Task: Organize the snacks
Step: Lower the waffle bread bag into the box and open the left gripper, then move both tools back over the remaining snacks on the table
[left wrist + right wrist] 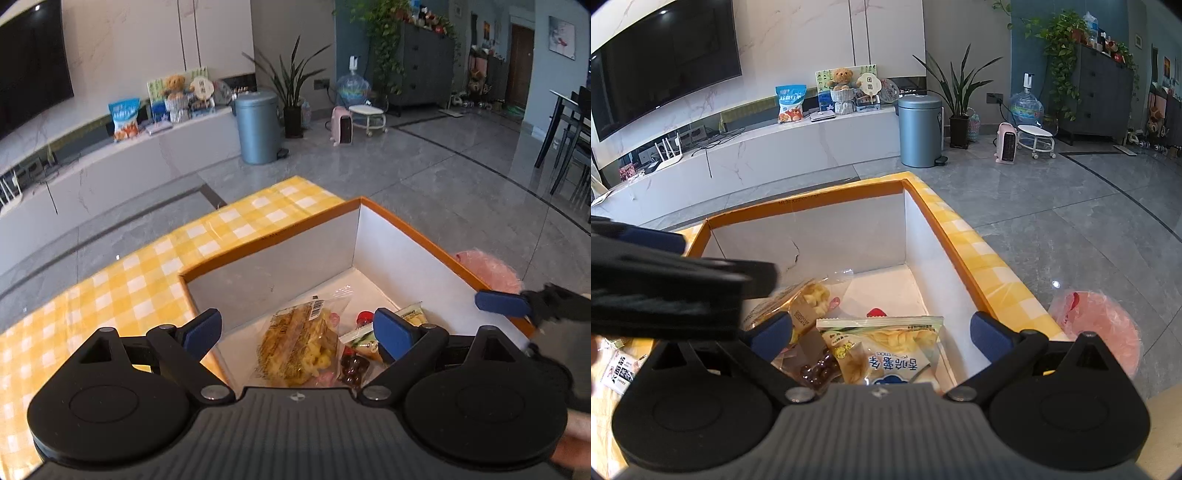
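Note:
An orange-rimmed white box [273, 266] [871, 236] stands on a yellow checked tablecloth [140, 280]. Inside lie a clear bag of yellow pastry [295, 343] [809, 299], a packet of potato sticks [882, 350] [406, 314], a packet of dark round sweets [352, 367] [816, 371] and a red-topped item [364, 317] [876, 313]. My left gripper [297, 334] is open and empty above the pastry bag. My right gripper [882, 334] is open and empty above the potato sticks; one of its fingers [502, 303] shows at the right of the left wrist view.
Small snack packets [622, 369] lie on the cloth left of the box. A pink plastic bag [1100, 328] [487, 269] sits on the floor right of the table. The table edge drops to grey tile floor; a grey bin [256, 127] stands beyond.

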### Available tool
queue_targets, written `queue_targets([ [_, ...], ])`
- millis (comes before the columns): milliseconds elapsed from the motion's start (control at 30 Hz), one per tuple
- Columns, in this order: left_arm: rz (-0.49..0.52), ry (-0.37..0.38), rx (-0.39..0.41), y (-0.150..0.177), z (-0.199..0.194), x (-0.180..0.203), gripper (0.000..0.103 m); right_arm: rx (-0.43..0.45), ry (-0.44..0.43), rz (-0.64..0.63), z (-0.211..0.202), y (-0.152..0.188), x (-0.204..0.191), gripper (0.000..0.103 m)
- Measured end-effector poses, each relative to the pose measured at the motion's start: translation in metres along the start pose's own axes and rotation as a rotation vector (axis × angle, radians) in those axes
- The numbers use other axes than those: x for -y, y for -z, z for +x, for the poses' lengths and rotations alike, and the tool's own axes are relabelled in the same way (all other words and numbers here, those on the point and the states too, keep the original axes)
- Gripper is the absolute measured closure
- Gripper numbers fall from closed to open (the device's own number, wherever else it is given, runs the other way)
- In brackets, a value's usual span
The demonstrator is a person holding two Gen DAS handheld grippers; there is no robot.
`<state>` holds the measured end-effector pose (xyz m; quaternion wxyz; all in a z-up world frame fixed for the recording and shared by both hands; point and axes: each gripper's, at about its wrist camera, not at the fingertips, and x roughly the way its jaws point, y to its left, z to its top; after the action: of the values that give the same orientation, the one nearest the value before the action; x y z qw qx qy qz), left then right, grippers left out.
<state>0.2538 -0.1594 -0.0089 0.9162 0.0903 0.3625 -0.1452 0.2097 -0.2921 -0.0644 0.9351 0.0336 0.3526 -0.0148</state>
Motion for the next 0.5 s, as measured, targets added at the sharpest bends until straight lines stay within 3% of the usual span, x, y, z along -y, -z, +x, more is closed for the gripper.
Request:
queue_targets([
  [367,-0.049,0.059,0.018,0.017,-0.055,-0.029,0.0,0.02,-0.045,0.062,-0.007,-0.001,0.005,0.003],
  [500,-0.096,0.009,0.072,0.035,-0.076,-0.043,0.003,0.051,-0.048,0.056,-0.018,-0.001,0.001,0.003],
])
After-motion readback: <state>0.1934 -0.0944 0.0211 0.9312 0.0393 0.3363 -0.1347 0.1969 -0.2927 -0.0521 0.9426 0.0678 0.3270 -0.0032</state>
